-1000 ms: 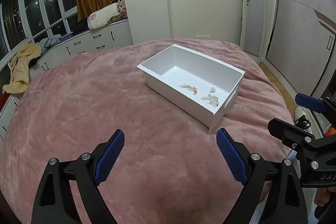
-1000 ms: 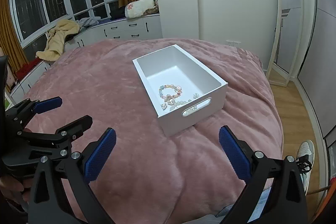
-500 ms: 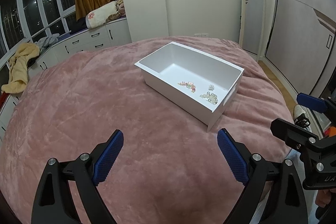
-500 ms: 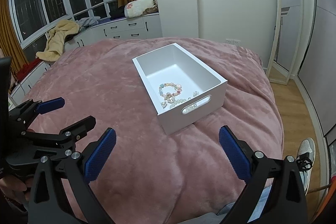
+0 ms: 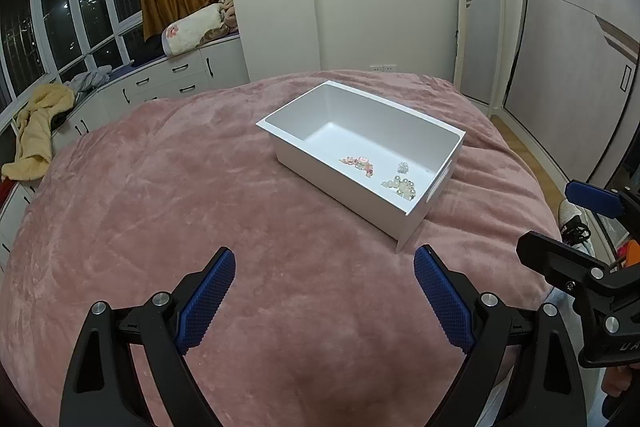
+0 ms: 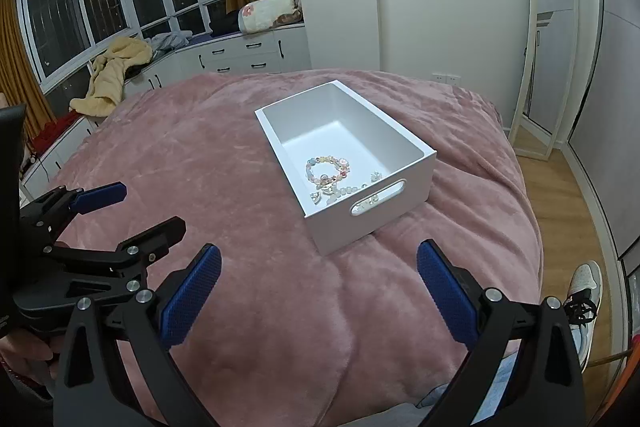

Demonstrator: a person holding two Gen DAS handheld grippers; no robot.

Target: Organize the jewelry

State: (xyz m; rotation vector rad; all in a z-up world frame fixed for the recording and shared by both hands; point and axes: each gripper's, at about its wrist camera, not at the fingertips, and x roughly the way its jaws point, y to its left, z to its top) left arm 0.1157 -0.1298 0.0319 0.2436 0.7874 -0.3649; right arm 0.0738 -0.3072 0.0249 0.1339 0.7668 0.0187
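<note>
A white rectangular box (image 5: 328, 171) stands on the pink bedspread (image 5: 168, 211); it also shows in the right wrist view (image 6: 376, 223). Inside lie a pink beaded bracelet (image 6: 326, 169) and a pale bead strand (image 5: 400, 185) near the handle end. A small sparkly piece (image 5: 403, 167) lies beside them. My left gripper (image 5: 324, 291) is open and empty, held above the bed short of the box. My right gripper (image 6: 318, 285) is open and empty, also short of the box. Each gripper shows in the other's view, the right (image 5: 588, 227) and the left (image 6: 120, 211).
White drawer cabinets (image 6: 240, 59) run under the windows at the back left, with a yellow garment (image 6: 116, 75) and a rolled blanket (image 6: 268, 13) on top. A tall mirror (image 6: 548, 39) leans at the right. A shoe (image 6: 584, 283) lies on the wooden floor.
Both grippers have drifted slightly; the box sits a little higher and farther in the left wrist view. Nothing was taken hold of or let go.
</note>
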